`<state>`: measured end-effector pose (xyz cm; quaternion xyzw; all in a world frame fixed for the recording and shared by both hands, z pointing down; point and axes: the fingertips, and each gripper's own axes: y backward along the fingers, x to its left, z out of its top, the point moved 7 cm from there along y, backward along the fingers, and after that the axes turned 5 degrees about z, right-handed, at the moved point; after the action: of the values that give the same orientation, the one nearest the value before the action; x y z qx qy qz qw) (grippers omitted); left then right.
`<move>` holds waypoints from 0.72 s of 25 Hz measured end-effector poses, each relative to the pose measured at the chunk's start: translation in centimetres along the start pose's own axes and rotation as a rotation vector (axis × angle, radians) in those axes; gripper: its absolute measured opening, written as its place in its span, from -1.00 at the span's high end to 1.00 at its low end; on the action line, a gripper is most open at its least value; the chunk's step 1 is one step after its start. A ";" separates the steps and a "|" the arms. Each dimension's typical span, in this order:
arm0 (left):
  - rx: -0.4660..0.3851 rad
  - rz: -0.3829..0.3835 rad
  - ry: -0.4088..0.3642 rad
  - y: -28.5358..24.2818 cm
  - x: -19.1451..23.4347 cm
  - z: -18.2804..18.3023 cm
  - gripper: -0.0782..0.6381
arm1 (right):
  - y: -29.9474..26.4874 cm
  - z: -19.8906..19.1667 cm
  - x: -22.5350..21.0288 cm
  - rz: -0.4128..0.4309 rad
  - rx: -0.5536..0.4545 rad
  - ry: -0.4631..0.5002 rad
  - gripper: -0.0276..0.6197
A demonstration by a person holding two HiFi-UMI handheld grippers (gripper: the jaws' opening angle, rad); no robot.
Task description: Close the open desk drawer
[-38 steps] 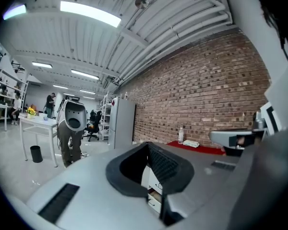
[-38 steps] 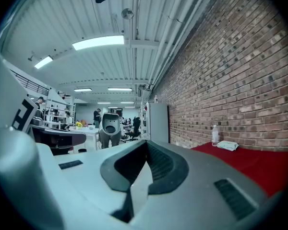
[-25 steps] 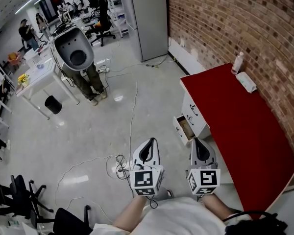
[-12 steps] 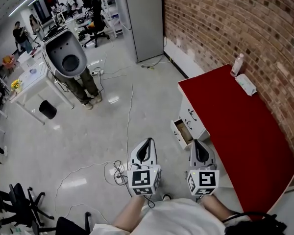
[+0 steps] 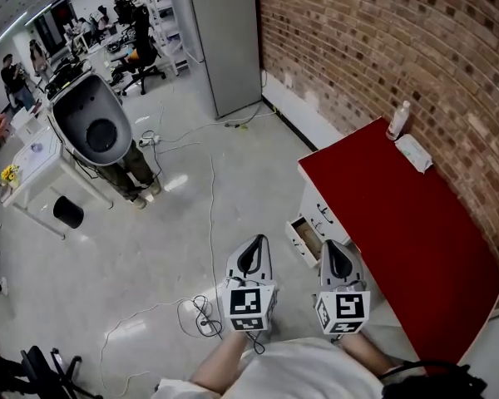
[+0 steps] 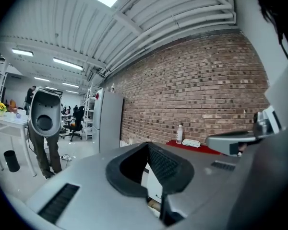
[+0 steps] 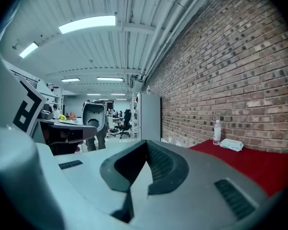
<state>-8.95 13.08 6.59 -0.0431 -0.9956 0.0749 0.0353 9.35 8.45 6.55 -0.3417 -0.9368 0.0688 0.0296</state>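
1. Head view: grey floor fills the left and middle. The brick wall runs along the right.
2. Desk stands against the brick wall. It has a red top and a white front facing the floor.
3. Tall grey cabinet stands at the top, beside the wall. More desks and office chairs sit behind it, too small to detail.
4. A person stands on the floor at left, well apart from the desk.
5. Left gripper is held low in the frame over the floor, marker cube toward the camera. In the left gripper view its jaws are pressed together with nothing between them.
6. Right gripper is beside it, at the desk's front edge. The right gripper view shows the same: jaws pressed together and empty.
7. Desk drawer is pulled out of the white front, low on the desk, with its inside showing. In the head view it sits between the two gripper tips, nearer the right one. Neither gripper touches it.
8. Loose cable lies coiled on the floor left of the left gripper.
9. White packet lies on the red top at the far end, near the wall.
10. Clear bottle stands upright just beyond the packet, at the desk's far corner.
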 end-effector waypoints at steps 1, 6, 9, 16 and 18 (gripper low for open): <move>0.009 -0.009 0.001 -0.8 0.5 0.0 0.76 | -0.7 0.1 0.1 -0.008 0.003 0.001 0.92; 0.038 -0.072 0.008 -4.8 2.5 0.1 0.76 | -4.1 0.3 0.7 -0.046 0.005 0.016 0.92; 0.045 -0.115 0.006 -6.9 3.4 0.4 0.76 | -5.9 0.5 1.0 -0.070 0.014 0.018 0.92; 0.082 -0.207 -0.001 -11.4 5.5 0.1 0.76 | -10.0 0.3 1.3 -0.136 0.046 0.005 0.92; 0.087 -0.224 -0.003 -12.5 5.9 0.0 0.76 | -10.8 0.3 1.2 -0.152 0.051 0.001 0.92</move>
<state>-15.84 1.26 8.83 0.0702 -0.9900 0.1139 0.0437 1.50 0.99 7.83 -0.2688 -0.9580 0.0898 0.0439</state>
